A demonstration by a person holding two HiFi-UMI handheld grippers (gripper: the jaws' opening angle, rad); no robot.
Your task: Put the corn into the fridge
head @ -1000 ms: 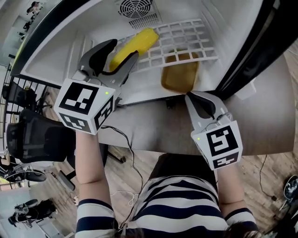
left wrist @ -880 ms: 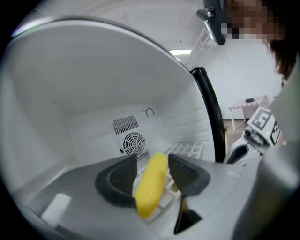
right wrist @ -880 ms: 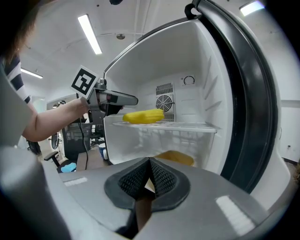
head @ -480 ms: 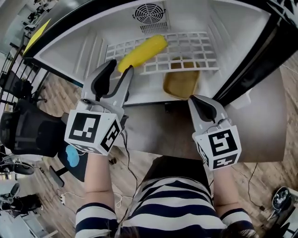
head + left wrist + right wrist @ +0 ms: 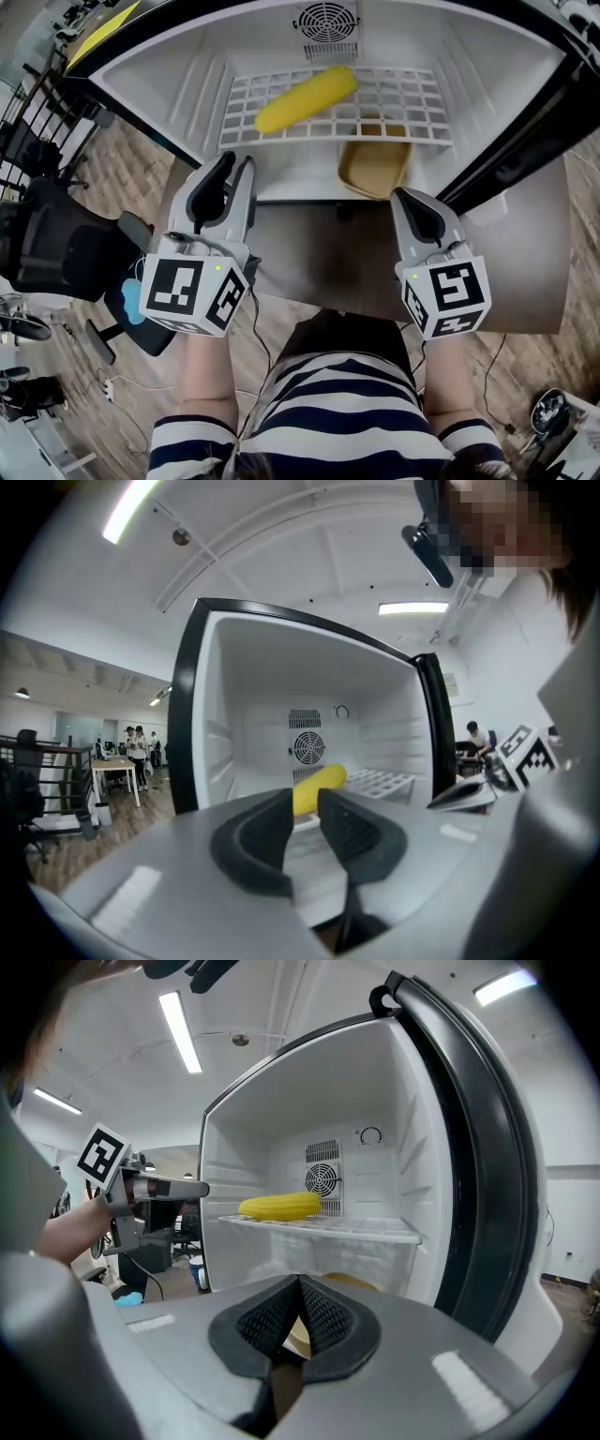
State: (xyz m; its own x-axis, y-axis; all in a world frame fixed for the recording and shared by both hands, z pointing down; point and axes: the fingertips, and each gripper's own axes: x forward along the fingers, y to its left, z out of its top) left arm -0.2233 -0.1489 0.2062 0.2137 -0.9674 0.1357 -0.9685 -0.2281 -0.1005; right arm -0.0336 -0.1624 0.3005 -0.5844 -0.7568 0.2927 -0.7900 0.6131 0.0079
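Withdrawn from the corn [image 5: 307,97], the left gripper [image 5: 238,165] has its jaws slightly apart and empty. The corn lies on the left half of the fridge shelf [image 5: 398,92]. The right gripper [image 5: 406,195] has its jaws pressed together.

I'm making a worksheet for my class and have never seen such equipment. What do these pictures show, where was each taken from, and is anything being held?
There is no robot: a person in a striped shirt holds a two-jaw tool in each hand. One picture comes from a camera on the person's head, looking down; the other two from cameras riding on each tool, looking along its jaws. The left gripper has its jaws slightly apart, the right gripper has them closed; neither holds anything. In front stands an open fridge. The corn lies on its white wire shelf, with a tan container below the shelf.
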